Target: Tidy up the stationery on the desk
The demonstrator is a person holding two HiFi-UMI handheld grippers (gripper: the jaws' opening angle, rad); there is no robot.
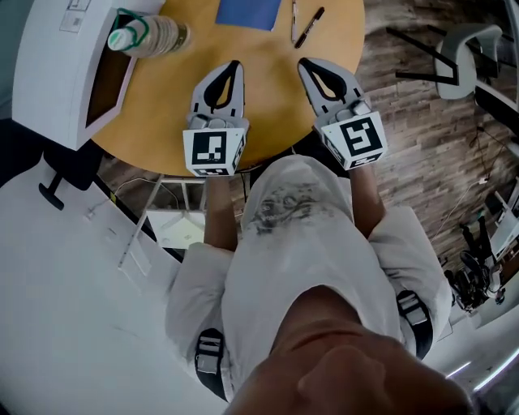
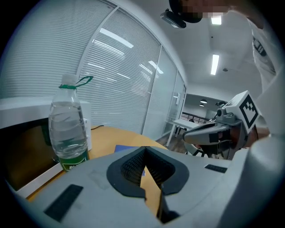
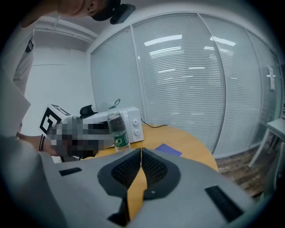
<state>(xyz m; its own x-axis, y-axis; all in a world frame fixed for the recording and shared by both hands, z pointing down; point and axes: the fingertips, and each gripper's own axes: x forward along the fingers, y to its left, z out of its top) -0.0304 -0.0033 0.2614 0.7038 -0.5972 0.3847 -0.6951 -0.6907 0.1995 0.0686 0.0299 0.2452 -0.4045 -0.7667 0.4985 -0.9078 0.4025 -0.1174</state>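
Round wooden surface (image 1: 174, 89): left gripper (image 1: 234, 65) and right gripper (image 1: 303, 63) jaws closed, empty; open before reaching what look like pens (image 1: 309, 27).

The desk (image 1: 268, 81) is smooth, honey-toned wood with a soft satin sheen. The water bottle (image 2: 67, 129) is clear, glossy plastic with a green printed label. The microwave (image 1: 49, 73) has a smooth white casing (metal or plastic, cannot tell). The left gripper (image 2: 144, 149) and right gripper (image 3: 141, 149) are matt grey plastic, their inner pads (image 2: 132, 164) black and finely ribbed. The blue pad (image 1: 247, 12) looks matt; the floor (image 1: 405, 97) is grained wood plank
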